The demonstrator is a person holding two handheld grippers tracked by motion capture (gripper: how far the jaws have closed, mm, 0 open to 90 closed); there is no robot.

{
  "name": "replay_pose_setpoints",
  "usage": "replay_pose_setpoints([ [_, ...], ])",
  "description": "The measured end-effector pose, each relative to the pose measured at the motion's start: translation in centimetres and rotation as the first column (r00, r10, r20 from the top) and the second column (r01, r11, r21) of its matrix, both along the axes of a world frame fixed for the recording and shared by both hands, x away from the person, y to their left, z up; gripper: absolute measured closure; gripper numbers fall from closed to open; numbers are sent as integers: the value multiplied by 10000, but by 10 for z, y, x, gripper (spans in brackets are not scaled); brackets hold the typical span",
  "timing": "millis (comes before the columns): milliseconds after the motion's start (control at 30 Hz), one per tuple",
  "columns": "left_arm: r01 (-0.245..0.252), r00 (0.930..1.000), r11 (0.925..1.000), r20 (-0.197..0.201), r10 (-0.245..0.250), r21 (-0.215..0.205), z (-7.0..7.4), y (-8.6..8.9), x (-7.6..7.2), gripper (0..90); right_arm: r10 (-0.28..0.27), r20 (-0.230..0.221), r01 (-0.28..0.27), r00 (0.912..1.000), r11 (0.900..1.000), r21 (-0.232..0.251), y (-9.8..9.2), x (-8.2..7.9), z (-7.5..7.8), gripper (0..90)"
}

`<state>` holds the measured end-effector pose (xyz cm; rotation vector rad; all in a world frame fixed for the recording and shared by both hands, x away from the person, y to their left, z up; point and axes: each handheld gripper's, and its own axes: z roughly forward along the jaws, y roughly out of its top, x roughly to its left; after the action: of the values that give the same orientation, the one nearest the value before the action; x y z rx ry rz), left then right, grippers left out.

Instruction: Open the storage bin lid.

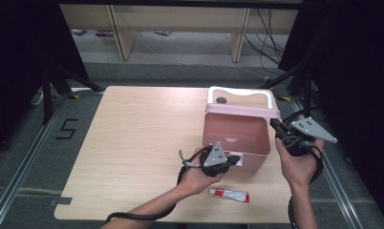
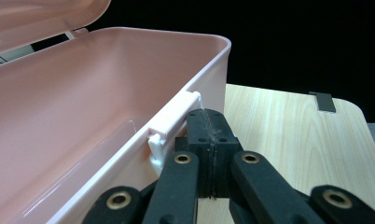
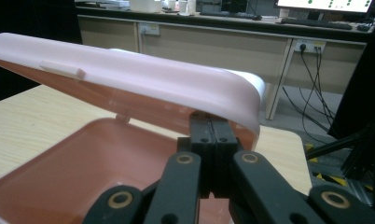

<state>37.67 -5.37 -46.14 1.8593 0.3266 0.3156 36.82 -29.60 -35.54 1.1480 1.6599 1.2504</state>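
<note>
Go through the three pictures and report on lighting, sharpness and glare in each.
High view: evenly lit table, black curtains at both sides, slightly soft overall. Left gripper view: the pink box wall is sharp, with a faint sheen on its floor; the background is pure black. Right gripper view: the raised lid is brightly lit and a little washed out, while the left gripper and right gripper look dark.

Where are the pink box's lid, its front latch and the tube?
lid (image 3: 129, 70), right gripper view, on its outer top face.
front latch (image 2: 169, 126), left gripper view, on the white clasp.
tube (image 1: 230, 194), high view, mid-body.
</note>
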Motion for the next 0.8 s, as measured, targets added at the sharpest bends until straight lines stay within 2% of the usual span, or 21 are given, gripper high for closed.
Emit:
replay_pose_setpoints([
  [33,4,10000,10000,3,-4,-6,0,0,0,894,-78,-79,79,9999,9998,170,2,0,0,900],
  [100,6,10000,10000,5,-6,-14,0,0,0,894,-134,99,134,9999,9999,27,1,3,2,900],
  [200,8,10000,10000,-7,-8,0,0,0,0,894,-209,49,208,9998,9996,178,3,6,4,900],
  [333,-6,10000,10000,2,6,55,1,0,0,894,-268,126,268,9996,9996,-5,3,11,6,900],
  [400,12,10000,10000,-5,-12,54,1,0,1,893,-278,108,276,9996,9995,179,5,14,7,900],
  [500,-30,9999,10000,-160,30,4,0,0,1,893,-289,210,289,9994,9996,15,5,20,8,900],
  [667,4,9998,10000,-190,-5,-31,0,0,1,893,-371,309,366,9988,9992,156,5,30,11,900],
  [700,7,9998,10000,-184,-8,-23,0,0,1,893,-394,168,392,9991,9991,168,5,31,12,900],
  [767,5,9998,10000,-179,-6,-28,0,0,1,893,-445,271,440,9986,9988,211,6,33,12,900],
  [800,3,9998,10000,-182,-3,-34,0,-1,1,893,-489,140,485,9987,9983,316,8,34,13,900],
])
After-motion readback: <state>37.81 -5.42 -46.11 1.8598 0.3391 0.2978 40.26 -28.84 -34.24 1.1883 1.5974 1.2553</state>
